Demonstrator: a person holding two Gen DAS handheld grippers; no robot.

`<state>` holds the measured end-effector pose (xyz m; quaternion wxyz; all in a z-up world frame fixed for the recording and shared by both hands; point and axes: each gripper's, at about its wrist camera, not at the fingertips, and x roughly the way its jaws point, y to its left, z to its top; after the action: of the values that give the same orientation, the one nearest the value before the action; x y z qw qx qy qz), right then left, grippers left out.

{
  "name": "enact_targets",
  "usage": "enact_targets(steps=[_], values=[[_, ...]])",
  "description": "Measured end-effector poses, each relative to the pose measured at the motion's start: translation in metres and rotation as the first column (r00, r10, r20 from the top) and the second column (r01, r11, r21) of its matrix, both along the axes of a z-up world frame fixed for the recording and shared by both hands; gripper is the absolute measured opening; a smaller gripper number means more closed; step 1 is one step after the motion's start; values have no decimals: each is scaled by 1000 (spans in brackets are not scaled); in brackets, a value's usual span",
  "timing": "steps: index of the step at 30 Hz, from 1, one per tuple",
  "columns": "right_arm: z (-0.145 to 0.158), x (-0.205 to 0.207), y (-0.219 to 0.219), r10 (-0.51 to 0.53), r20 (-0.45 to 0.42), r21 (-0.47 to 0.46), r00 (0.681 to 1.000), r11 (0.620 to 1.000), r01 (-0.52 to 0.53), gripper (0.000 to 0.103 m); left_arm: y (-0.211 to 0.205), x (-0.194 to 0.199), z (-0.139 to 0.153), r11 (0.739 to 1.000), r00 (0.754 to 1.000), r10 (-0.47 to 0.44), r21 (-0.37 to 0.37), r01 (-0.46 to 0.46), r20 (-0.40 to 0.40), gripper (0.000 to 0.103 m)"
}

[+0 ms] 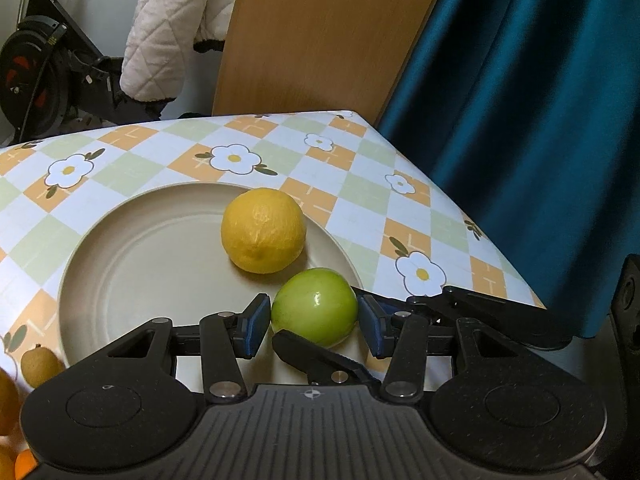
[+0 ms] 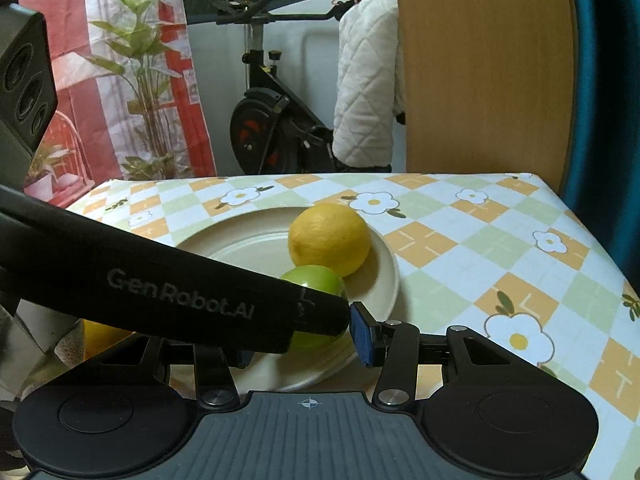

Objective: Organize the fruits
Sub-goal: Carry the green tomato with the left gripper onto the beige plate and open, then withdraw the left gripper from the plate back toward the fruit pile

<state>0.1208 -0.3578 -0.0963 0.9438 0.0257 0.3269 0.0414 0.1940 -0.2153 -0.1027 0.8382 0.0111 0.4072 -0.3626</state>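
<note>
A beige plate (image 1: 132, 264) sits on the checked floral tablecloth. On it lie a yellow lemon (image 1: 263, 230) and a green apple (image 1: 315, 306). My left gripper (image 1: 315, 322) is open with its blue pads either side of the apple, a small gap on each side. In the right wrist view the lemon (image 2: 329, 239) and the apple (image 2: 320, 280) lie on the plate (image 2: 248, 240). My right gripper (image 2: 304, 338) is open just in front of the plate, and the left gripper's black finger (image 2: 172, 296) crosses it and hides its left pad.
Small brown and orange fruits (image 1: 40, 364) lie at the left edge beside the plate. A wooden board (image 1: 320, 36), a blue curtain (image 1: 540, 120), a white quilted jacket (image 1: 172, 28) and an exercise bike (image 2: 272, 120) stand behind the table. The table edge runs on the right.
</note>
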Motion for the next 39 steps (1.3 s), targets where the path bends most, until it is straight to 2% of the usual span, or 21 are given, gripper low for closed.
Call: enact_targets(steps=[12, 20, 23, 39], values=[[-2, 7, 4, -16, -7, -30, 1000, 999, 16, 43, -4, 6, -6, 1000, 1000, 9, 18, -9, -13, 51], [3, 8, 7, -47, -14, -53, 999, 998, 46, 44, -3, 2, 2, 1000, 1000, 14, 15, -14, 10, 53], [7, 5, 5, -64, -11, -42, 998, 997, 63, 44, 1, 1, 7, 1000, 999, 26, 16, -26, 24, 62], [23, -24, 14, -120, -28, 15, 992, 993, 120, 45, 39, -26, 30, 996, 988, 63, 62, -72, 143, 62]])
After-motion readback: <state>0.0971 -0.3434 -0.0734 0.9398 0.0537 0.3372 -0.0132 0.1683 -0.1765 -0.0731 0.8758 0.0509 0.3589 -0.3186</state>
